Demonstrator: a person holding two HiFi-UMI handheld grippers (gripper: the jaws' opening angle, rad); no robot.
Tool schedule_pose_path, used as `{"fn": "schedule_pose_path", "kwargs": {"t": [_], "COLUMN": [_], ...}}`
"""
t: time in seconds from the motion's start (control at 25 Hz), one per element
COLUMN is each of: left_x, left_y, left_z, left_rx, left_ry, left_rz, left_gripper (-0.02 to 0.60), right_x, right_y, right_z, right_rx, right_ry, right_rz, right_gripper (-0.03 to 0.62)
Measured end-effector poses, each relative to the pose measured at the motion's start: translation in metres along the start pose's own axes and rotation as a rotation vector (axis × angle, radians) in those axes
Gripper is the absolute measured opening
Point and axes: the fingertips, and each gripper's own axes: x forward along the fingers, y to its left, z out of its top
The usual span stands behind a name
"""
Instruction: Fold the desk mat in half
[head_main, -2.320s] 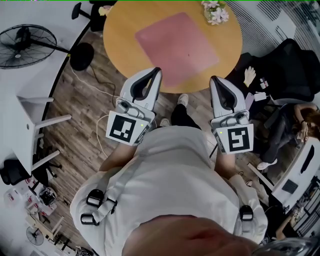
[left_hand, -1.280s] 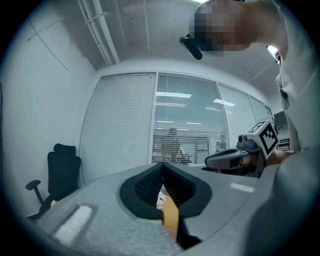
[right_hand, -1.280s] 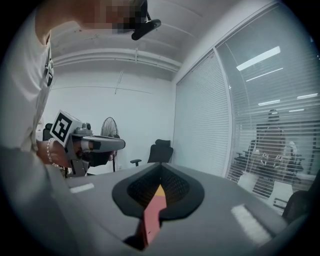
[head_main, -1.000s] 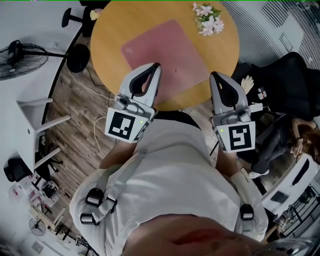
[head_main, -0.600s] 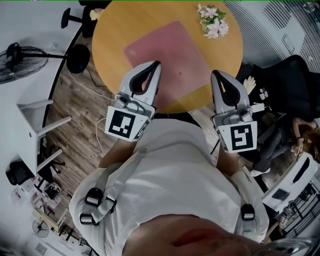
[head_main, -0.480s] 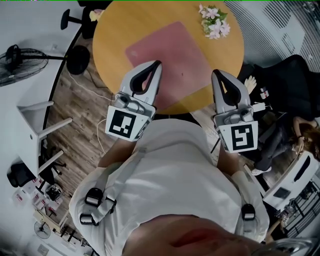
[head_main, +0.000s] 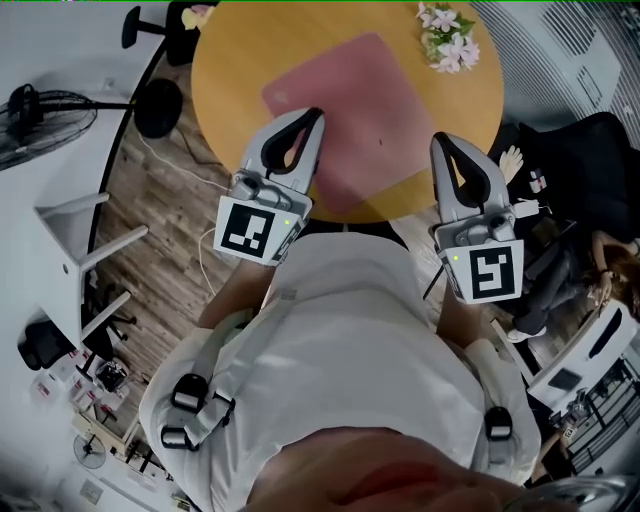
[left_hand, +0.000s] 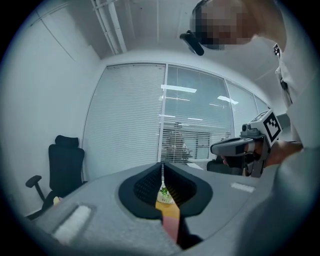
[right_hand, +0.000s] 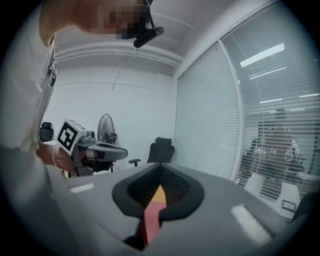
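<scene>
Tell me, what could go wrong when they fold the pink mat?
The left gripper and right gripper are both shut, and the desk mat lies flat on the table, so its thin edge may be hard to pinch. The flowers stand close to the mat's far corner; a swung fold might knock them.

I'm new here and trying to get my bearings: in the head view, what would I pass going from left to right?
Standing fan → left gripper → right gripper → black office chair
</scene>
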Motion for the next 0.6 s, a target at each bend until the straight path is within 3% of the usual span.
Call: {"fn": "schedule_pose_path", "kwargs": {"t": [0.6], "left_x": [-0.009], "left_y": [0.067], "left_z": [-0.092], "left_rx": [-0.034], "left_ry": [0.152], "left_rz": [0.091], "left_gripper": [0.053], "right_x": [0.012], "right_y": [0.013], "right_z": [-0.01], "right_rx": [-0.006], "right_ry": [0.031], "right_rz": [0.016], "right_gripper": [0.005]}}
